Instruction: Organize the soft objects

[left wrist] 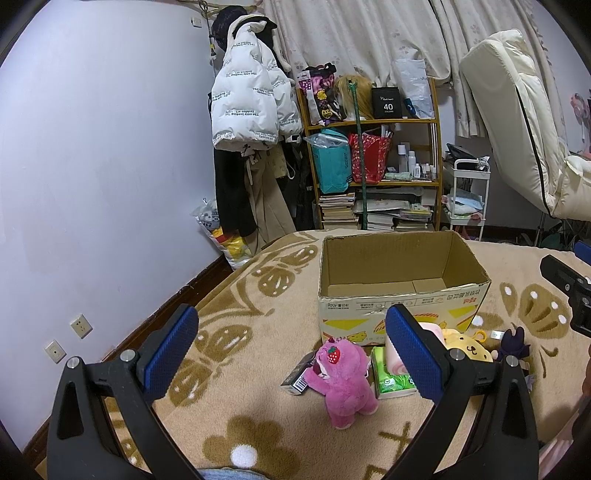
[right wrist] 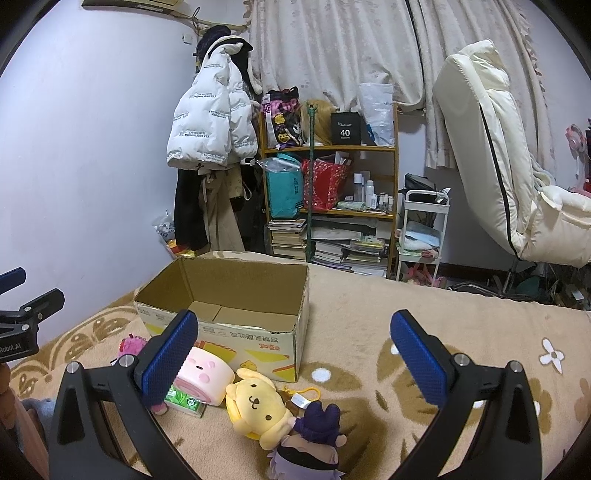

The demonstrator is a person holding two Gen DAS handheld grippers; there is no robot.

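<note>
Both fisheye cameras sit low over a bed spread with a tan flower-patterned blanket (left wrist: 258, 332), each looking forward between its own blue-padded jaws toward the far wall. The left wrist view stands further left, close behind a pink plush bear (left wrist: 341, 380); the right wrist view stands further right, close above a yellow plush dog (right wrist: 258, 406). Both views share the open brown cardboard box (left wrist: 399, 273) (right wrist: 229, 291), the wooden bookshelf (left wrist: 373, 162) (right wrist: 332, 184) and the pale curtains (left wrist: 369, 33) (right wrist: 351, 44).

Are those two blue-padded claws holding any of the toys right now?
No. The left gripper and right gripper are both open and empty; the pink bear and yellow dog plush lie untouched on the blanket.
</note>
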